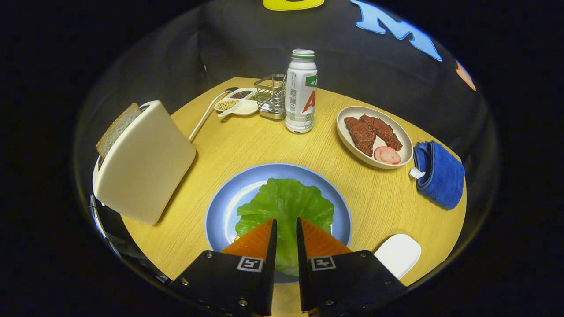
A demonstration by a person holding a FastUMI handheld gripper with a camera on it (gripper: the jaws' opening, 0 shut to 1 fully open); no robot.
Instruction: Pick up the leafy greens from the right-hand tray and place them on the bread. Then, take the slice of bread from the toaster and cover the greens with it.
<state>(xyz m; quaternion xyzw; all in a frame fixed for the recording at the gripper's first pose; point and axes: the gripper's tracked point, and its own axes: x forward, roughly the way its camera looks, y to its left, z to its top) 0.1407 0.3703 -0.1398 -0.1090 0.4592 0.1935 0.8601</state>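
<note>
Gripper view, mid-task. My gripper [286,229] hangs low over the blue plate [224,207], which serves here as the landmark; its two fingers stand close together with a narrow gap between them, and through that gap I see the leafy greens [286,200] lying beneath rather than pinched, so I judge the gripper to be nearly closed and holding nothing, though I cannot tell whether the fingertips touch the leaf. The greens lie spread flat across the middle of the plate, reaching from under the fingertips to just ahead of them; the lower slice of bread, if it is there, is hidden under the leaf. From this I judge the first half of the task to be done or in its last instant. What is left is the second half: the slice of bread [116,128] stands upright in the slot of the toaster [145,163], which sits on the bench [246,141] just left of the plate and leans in this view. Beyond the plate stands a white bottle [301,92]; beyond and right of it lies an oval tray [348,141] with pieces of meat, and farther right a folded blue cloth [440,174].
</note>
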